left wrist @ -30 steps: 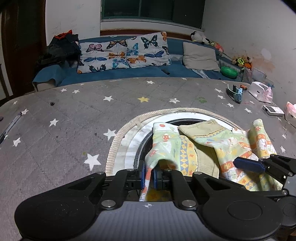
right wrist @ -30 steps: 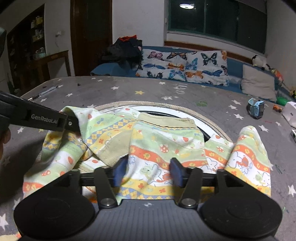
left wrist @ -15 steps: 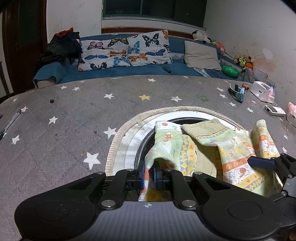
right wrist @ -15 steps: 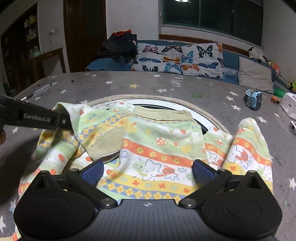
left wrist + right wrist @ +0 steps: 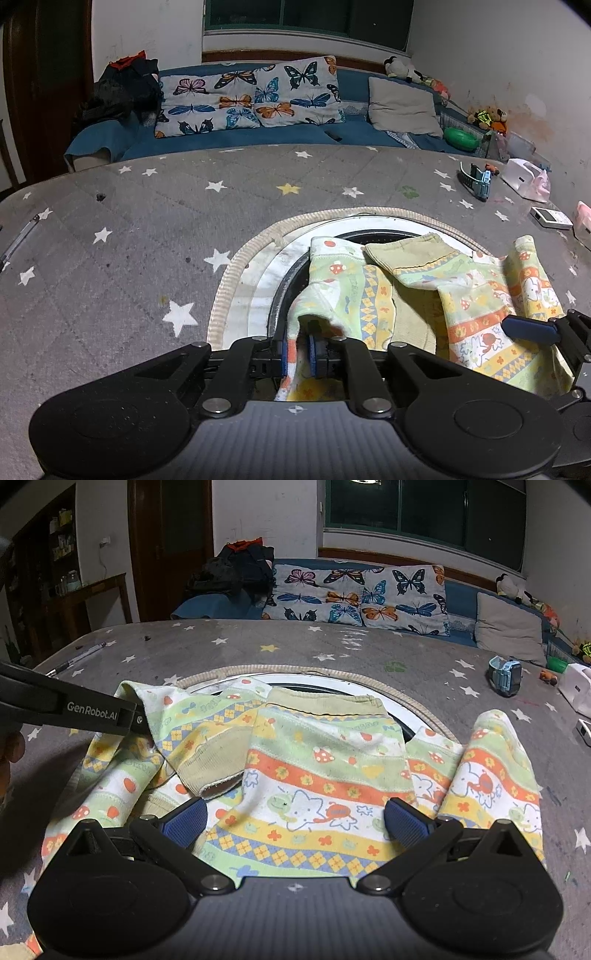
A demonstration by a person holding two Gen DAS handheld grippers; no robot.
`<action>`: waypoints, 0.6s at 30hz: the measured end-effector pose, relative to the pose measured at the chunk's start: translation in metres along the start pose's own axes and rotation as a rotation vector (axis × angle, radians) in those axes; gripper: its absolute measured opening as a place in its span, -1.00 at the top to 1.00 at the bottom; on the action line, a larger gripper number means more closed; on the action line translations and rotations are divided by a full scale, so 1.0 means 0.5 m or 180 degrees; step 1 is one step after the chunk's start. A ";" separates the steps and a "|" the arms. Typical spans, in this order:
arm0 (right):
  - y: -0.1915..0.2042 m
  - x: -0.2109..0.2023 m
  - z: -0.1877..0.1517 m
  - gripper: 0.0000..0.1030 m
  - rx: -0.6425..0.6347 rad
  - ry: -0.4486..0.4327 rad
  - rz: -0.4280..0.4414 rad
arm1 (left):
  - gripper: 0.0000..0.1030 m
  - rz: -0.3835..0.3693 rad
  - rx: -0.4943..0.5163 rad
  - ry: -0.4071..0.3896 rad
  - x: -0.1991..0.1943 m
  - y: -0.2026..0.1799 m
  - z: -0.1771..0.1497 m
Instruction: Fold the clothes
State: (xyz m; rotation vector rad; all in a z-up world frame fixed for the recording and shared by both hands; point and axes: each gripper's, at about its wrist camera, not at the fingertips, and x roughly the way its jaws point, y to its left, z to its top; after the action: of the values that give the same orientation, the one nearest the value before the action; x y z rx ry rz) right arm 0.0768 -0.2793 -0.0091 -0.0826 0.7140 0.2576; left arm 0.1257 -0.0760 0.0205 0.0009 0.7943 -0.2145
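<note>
Soft printed cotton in pale green, orange and yellow bands, a child's garment with cartoon animals and tan ribbed cuffs, lies rumpled across the lower middle of the right wrist view, partly covering a round white-rimmed opening cut into a grey star-patterned table cover. At the left edge of that view the left gripper comes in as a black bar, its narrow jaws pinching one sleeve of the garment and lifting it slightly; in the left wrist view the same gripper shows its blue pads close together with a fold of cloth between them, though they are beginning to ease apart. Across the bottom centre, the right gripper stands spread wide, its blue pads well apart with the garment's body under them and nothing gripped. Judging from this, the sleeve could slip free before it is laid over, because the left jaws are loosening, and loose cloth could sag into the dark opening beneath. The bunched second sleeve at the right may leave the fold uneven. Further right, clear of the garment, a blue toy watch and a white box sit on the cover. A butterfly-print pillow lies on a blue sofa along the upper frame.
</note>
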 end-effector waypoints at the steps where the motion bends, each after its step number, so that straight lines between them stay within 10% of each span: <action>1: -0.003 -0.001 0.000 -1.00 0.0018 -0.0004 0.0017 | 0.74 -0.0004 -0.0005 0.0007 0.000 0.001 0.000; 18: 0.004 -0.005 0.010 -0.79 -0.0011 0.0099 -0.0071 | 0.76 -0.0016 0.0048 0.0033 0.001 -0.001 -0.005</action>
State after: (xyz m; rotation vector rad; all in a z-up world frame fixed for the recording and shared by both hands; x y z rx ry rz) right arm 0.0774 -0.2769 -0.0037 -0.0980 0.7432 0.2365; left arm 0.1241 -0.0762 0.0184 0.0143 0.8032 -0.2255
